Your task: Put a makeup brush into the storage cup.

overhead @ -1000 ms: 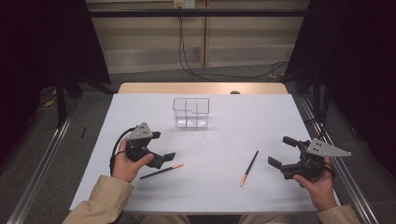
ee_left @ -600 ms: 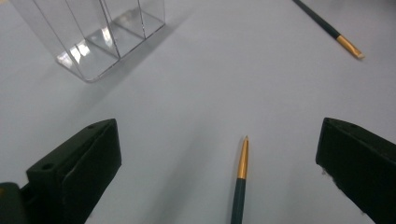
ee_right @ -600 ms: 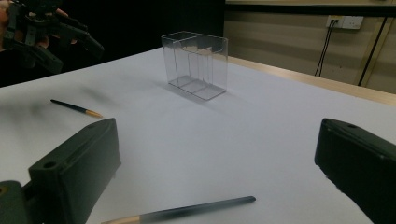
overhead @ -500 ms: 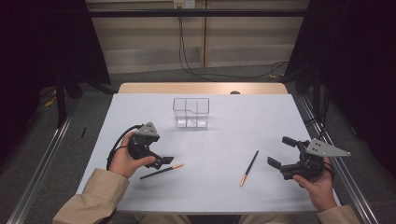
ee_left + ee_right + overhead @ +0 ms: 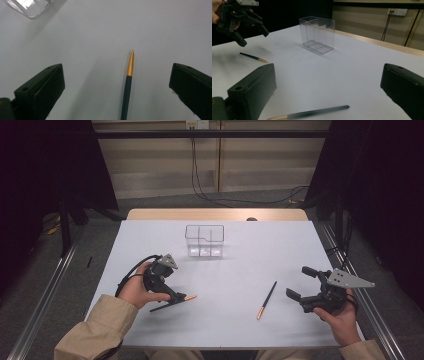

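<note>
Left gripper (image 5: 172,295) now lower, over pen (image 5: 174,302).

The left claw (image 5: 170,292) has tipped down over the left pen (image 5: 176,301).

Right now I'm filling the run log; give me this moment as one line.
left gripper: open, above dark gold-tipped pen | right gripper: open, beside second pen | clear plastic divided box: empty

I see a dark pen (image 5: 173,302) with a gold tip lying flat on the table (image 5: 250,255), near its left edge.
</note>
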Demonstrator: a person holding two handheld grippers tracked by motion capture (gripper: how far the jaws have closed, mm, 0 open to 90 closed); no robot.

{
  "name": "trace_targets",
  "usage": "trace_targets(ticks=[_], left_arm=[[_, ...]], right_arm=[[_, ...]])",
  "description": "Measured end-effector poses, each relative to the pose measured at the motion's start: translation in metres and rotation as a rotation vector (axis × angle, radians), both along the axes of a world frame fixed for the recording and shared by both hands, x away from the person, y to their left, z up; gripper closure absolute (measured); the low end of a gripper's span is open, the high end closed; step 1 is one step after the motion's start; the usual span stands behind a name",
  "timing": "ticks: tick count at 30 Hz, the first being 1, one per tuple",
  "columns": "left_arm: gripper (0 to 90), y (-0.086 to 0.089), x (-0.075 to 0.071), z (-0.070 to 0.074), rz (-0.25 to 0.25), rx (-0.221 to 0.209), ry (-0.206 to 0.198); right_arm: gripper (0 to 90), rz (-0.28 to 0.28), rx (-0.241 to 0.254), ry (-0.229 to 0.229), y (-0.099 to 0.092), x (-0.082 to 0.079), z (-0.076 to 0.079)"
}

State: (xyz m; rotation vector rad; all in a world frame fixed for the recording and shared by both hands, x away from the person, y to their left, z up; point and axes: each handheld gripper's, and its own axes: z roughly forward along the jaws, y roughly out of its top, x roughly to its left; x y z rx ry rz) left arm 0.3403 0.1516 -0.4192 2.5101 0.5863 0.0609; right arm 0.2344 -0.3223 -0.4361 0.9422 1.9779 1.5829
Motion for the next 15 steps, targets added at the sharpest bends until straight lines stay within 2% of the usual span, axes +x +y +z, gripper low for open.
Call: trace_targets(ticks=[4,5,6,8,15], left_arm=[[0.5,-0.005,-0.001,-0.001,-0.016,0.046,0.032],[0.7,-0.005,-0.001,-0.001,-0.016,0.046,0.032],[0.7,-0.007,0.000,-0.001,-0.019,0.081,0.047],[1.4,-0.009,0.001,-0.001,-0.012,0.100,0.063],[4.7,-0.014,0.003,-0.003,-0.039,0.177,0.093]], right_arm=[[0.0,-0.002,0.001,0.002,0.000,0.000,0.000],[0.0,-0.002,0.001,0.002,0.000,0.000,0.000],[0.0,-0.002,0.001,0.005,0.000,0.000,0.000],[0.0,-0.002,0.000,0.006,0.000,0.000,0.000],[0.0,0.000,0.000,0.006,0.000,0.000,0.000]])
